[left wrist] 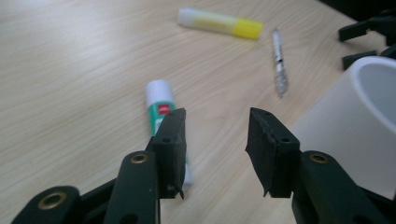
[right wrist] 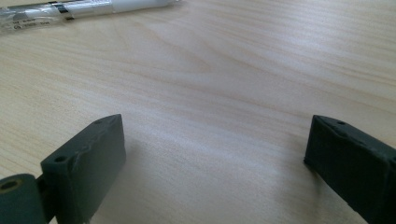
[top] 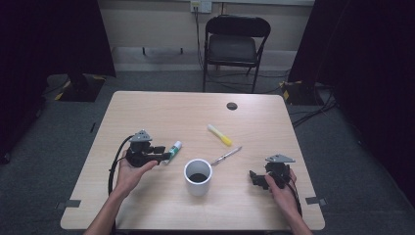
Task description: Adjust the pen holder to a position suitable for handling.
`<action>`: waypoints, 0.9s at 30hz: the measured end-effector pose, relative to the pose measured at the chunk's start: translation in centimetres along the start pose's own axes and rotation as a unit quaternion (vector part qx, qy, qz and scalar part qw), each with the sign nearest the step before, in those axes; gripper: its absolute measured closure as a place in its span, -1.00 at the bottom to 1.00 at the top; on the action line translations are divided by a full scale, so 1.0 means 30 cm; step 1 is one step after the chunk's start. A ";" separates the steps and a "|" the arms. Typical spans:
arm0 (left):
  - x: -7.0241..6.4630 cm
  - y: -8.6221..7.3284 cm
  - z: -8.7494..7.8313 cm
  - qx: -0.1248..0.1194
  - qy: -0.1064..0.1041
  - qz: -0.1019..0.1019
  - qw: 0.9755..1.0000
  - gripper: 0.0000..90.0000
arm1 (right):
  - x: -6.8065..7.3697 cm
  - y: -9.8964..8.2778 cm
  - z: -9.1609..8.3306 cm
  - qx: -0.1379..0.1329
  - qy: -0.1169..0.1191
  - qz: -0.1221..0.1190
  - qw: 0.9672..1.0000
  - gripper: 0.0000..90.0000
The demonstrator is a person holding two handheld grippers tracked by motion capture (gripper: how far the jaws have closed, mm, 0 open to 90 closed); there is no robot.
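The glue stick [left wrist: 161, 109] is seen lying flat just left of the white cup [top: 197, 176], with the left gripper [top: 165, 156] parted at its near end, one jaw apparently overlapping it, though contact cannot be judged. Right of the cup, the right gripper [top: 254, 179] is held wide open over bare table [top: 161, 205] near the front edge, while a pen [top: 226, 155] and yellow highlighter [top: 219, 135] lie beyond the cup.
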State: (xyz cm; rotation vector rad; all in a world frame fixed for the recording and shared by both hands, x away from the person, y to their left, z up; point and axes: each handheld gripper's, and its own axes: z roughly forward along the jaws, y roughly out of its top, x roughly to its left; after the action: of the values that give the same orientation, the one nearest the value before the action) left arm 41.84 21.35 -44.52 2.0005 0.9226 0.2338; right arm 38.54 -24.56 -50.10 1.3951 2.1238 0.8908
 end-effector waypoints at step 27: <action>0.020 -0.029 0.130 0.082 0.048 0.022 0.995 0.29 | 0.000 0.000 0.000 0.000 0.000 0.000 1.000 -0.91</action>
State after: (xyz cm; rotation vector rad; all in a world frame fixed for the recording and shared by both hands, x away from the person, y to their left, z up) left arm 43.71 19.49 -47.59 2.1783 0.9858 0.2877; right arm 38.54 -24.56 -50.10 1.3951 2.1239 0.8910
